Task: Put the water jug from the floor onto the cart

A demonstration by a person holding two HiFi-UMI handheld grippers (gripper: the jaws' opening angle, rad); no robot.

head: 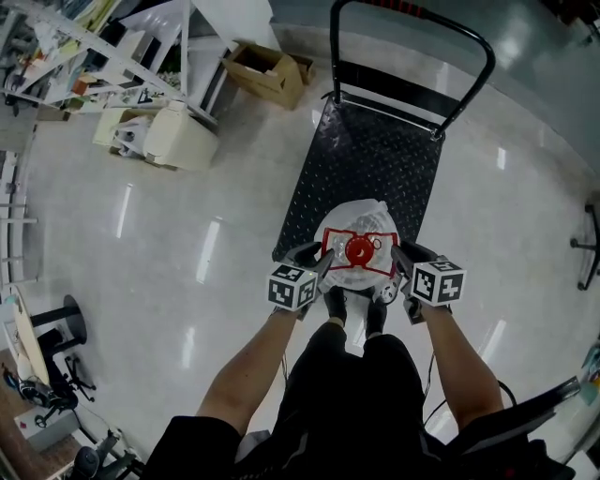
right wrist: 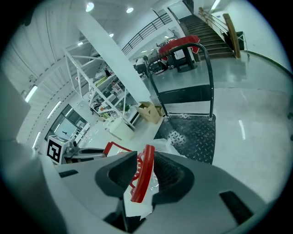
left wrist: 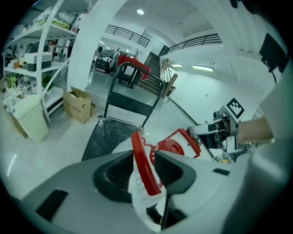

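The water jug [head: 357, 221], clear with a red cap and a red handle frame, is at the near end of the black cart deck [head: 375, 155]; whether it rests on the deck I cannot tell. My left gripper [head: 322, 262] is at the frame's left side. In the left gripper view the red handle bar [left wrist: 140, 161] stands between the jaws with a gap beside it, so the left gripper [left wrist: 143, 170] is open. My right gripper [head: 398, 259] is at the frame's right side. In the right gripper view the right gripper [right wrist: 144, 176] is shut on the red bar [right wrist: 142, 176].
The cart's black push handle [head: 412, 26] rises at its far end. A cardboard box [head: 266, 69], a cream bin [head: 178, 137] and white shelving [head: 112, 47] stand at the far left. The person's shoes [head: 352, 306] are just behind the jug. A black stool base [head: 58, 328] is at the near left.
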